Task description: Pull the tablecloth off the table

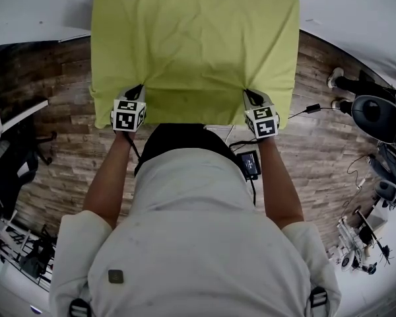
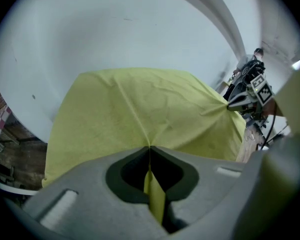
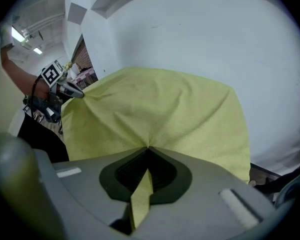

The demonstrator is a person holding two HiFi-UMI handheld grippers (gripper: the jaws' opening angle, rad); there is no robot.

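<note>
Underfoot, brown plank floor (image 1: 46, 144) fills most of the head view, with a pale surface beyond it at the far side. Yellow-green tablecloth (image 1: 195, 45) sits far centre, spread flat over the table and draping down the near side. The table itself is covered and can't be made out. Person's pale shirt (image 1: 198, 243) fills the near centre, both forearms reaching out to the cloth's near edge.

Left gripper (image 1: 140, 88) is at the near-left part of that edge, right gripper (image 1: 249, 93) at the near-right part, well apart, marker cubes facing up. Left gripper view: left claw (image 2: 149, 149) is clamped tight on a pinched fold of tablecloth (image 2: 140, 109), a strip of cloth running back between the pads, creases fanning out from the pinch. The other claw (image 2: 229, 105) shows at right, pulling the cloth to a point. Right gripper view: right claw (image 3: 148, 149) is likewise closed on a fold of the cloth (image 3: 165, 109), strip trailing back.

Small stuff: black device with a screen (image 1: 249, 164) on the floor, near right; black cable (image 1: 310, 108) just right of the cloth.
</note>
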